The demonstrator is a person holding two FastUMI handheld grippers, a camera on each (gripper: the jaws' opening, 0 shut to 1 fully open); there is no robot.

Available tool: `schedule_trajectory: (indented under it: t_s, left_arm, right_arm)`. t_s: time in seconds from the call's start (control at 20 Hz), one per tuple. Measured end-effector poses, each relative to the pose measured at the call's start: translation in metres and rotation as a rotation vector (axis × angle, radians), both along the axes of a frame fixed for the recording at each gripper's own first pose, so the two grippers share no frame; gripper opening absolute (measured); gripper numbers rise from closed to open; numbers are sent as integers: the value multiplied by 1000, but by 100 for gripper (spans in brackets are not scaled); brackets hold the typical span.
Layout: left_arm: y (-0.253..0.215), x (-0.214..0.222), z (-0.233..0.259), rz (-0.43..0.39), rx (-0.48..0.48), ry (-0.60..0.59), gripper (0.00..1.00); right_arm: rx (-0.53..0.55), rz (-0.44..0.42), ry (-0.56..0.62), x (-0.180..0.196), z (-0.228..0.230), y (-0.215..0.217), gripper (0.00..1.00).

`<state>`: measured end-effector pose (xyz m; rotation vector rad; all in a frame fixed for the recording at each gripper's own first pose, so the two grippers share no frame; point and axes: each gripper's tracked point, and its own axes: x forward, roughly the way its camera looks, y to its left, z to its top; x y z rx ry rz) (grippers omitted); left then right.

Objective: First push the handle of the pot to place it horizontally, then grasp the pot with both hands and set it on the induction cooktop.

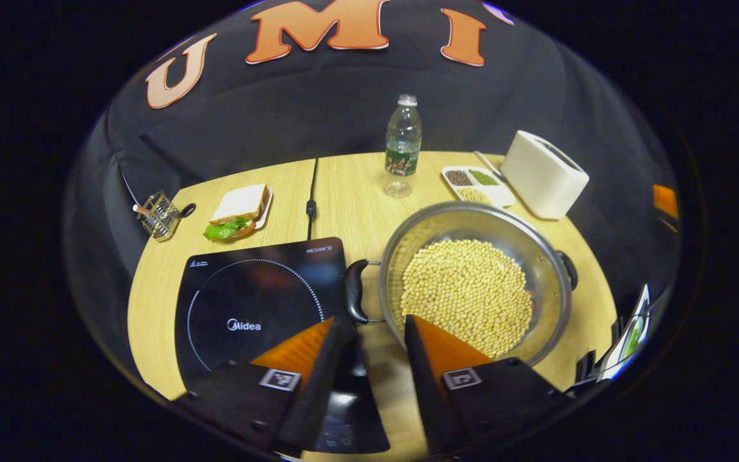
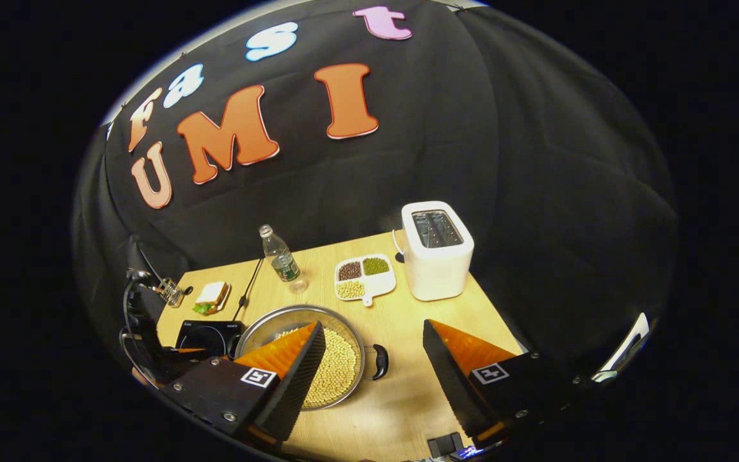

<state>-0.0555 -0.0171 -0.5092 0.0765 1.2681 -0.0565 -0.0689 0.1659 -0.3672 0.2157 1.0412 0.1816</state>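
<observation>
Cooktop (image 1: pixel 254 308) marked "Midea"; "MEGON".

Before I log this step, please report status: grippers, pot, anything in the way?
Left gripper open, near the pot's left handle. Right gripper open above the right handle. Pot of beans beside the cooktop, not on it. Nothing in the way.

My left gripper (image 1: pixel 376 333) covers the near rim of the pot (image 1: pixel 472 221) and the front edge of the induction cooktop (image 1: pixel 247 289). In the right gripper view, my finger hides part of the pot's beans (image 2: pixel 337 372), and the cooktop is mostly hidden behind the other gripper (image 2: pixel 151 346).
</observation>
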Motion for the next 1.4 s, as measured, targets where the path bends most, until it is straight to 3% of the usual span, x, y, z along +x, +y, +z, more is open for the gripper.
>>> schedule_trajectory:
  t_s: [0.15,0.4,1.05,1.15,1.2,1.4]
  left_arm:
    - [2,16,5,31,-17,-35,100]
    - [8,37,-20,10,-11,-7,98]
    - [2,33,-81,91,-37,98,98]
    - [1,38,-83,74,-29,91,99]
    - [-1,38,-83,61,-23,93,94]
    - [-2,49,-92,-15,-18,80,96]
  right_arm:
    - [17,33,38,7,-21,17,95]
    - [15,60,109,10,-53,29,95]
    - [-19,112,253,-3,-128,40,95]
    - [-29,130,268,-8,-136,42,95]
    - [-34,140,276,-10,-140,42,95]
    - [-28,149,329,-21,-154,51,95]
